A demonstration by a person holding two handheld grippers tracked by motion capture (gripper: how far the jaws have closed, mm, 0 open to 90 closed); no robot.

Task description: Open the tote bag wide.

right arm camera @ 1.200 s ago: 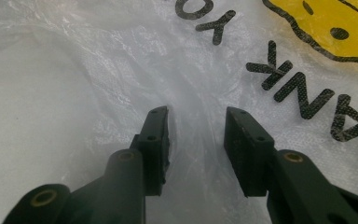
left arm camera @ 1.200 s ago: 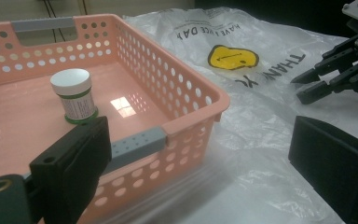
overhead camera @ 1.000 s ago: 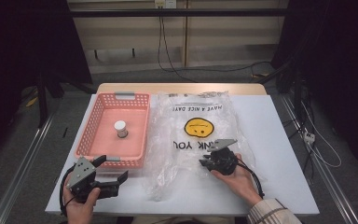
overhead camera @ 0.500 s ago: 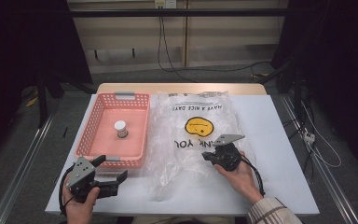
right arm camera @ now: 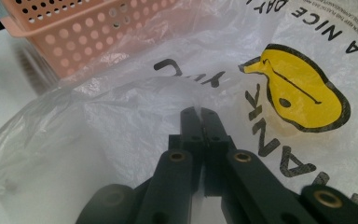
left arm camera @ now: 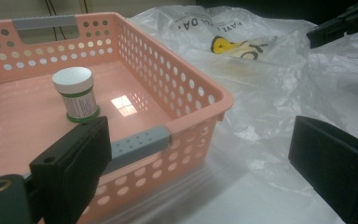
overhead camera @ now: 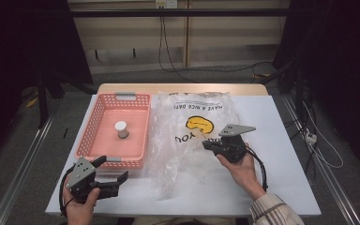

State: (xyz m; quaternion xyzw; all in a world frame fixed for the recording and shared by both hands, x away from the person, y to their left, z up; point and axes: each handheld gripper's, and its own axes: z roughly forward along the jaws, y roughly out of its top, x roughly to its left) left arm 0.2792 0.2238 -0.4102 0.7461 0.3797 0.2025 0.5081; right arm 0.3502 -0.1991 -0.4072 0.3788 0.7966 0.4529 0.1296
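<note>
Two grippers work over a white tabletop (overhead camera: 286, 140): the right gripper (right arm camera: 199, 114) has its jaws pressed together on a fold of the clear plastic bag (overhead camera: 187, 140) printed with a yellow smiley face (right arm camera: 298, 88), lifting that film slightly off the surface. The left gripper (overhead camera: 115, 171) sits at the near left corner with its jaws spread wide and nothing between them, just in front of the pink perforated basket (left arm camera: 186, 79). Inside the basket a small white-capped jar (left arm camera: 76, 94) with a green-edged label stands upright, and the bag's edge lies against the basket's right side.
</note>
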